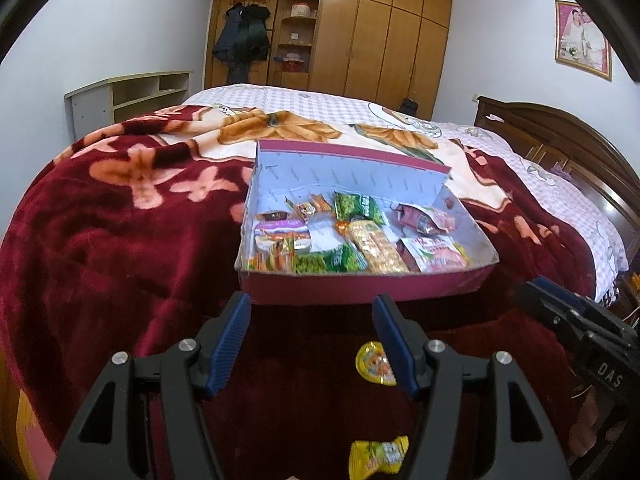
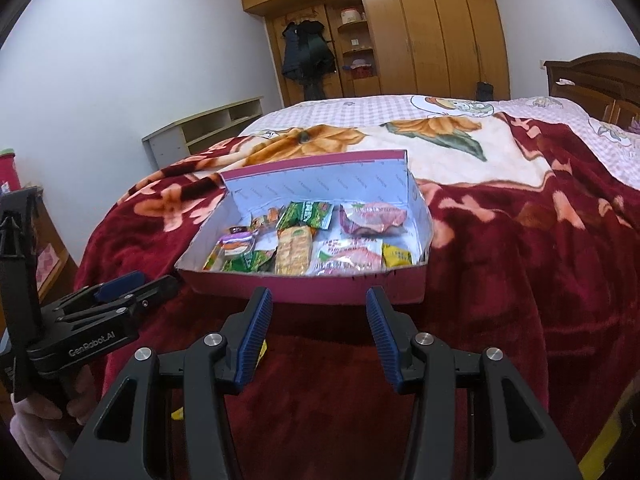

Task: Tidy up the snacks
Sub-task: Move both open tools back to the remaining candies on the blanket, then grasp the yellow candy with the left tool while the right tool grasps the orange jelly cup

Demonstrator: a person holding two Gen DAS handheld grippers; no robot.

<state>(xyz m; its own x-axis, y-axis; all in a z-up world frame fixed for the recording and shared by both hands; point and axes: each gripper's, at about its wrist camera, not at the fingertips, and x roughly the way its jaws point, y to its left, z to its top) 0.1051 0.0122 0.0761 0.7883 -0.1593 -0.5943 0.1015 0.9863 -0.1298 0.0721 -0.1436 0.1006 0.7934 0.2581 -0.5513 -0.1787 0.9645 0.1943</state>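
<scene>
Box on bed, 12 o'clock of both tools: mostly filled with snacks. Outstanding: round yellow snack and yellow packet at 6 o'clock on blanket. Left tool, right tool: spread, empty.

place: home bedroom | evidence: bed, wooden wardrobe, hung coats

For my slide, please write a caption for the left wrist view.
Open left gripper hovers before a pink box of snacks on a red blanket; two yellow snacks lie outside.
</scene>
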